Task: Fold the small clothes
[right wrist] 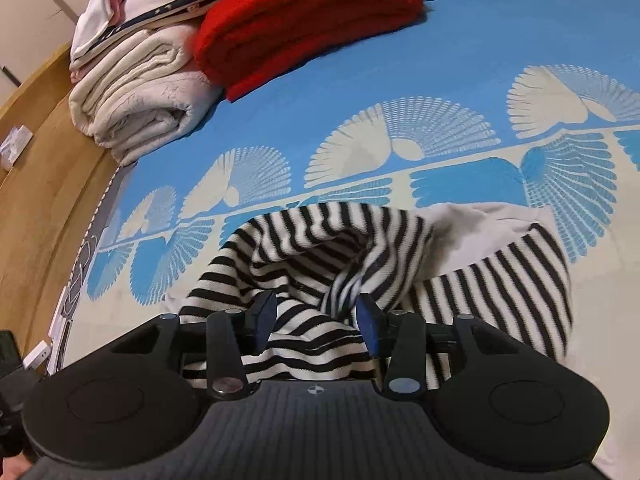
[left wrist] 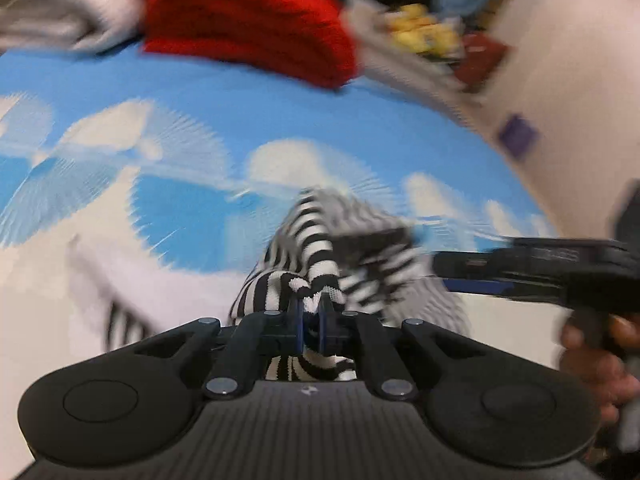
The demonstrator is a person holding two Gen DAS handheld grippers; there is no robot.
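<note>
A knit garment with black-and-white horizontal stripes is seen crumpled on a blue bedspread printed with cream fan-shaped motifs. The knit is ribbed and soft; part of it is bunched into a raised, hood-like fold, and a flatter striped panel lies to the right of that fold in the right wrist view. A pale grey inner face of the fabric is exposed between the fold and the flat panel.

Left gripper: jaws nearly closed, with a fold of the striped fabric pinched between the blue pads. The cloth is drawn up from the bed into a ridge running away from the camera. This view is motion-blurred.

Right gripper: jaws spread wide, nothing clamped. The fingers are placed over the near edge of the striped garment; whether the pads touch the cloth cannot be told. In the left wrist view the right gripper is seen entering from the right beside the garment, held by a hand.

Garment orientation: long axis cannot be judged reliably in the crumpled state; stripes run roughly crosswise in the right wrist view.

At the far edge of the bed a folded red knit and a folded cream blanket lie side by side, touching.
</note>
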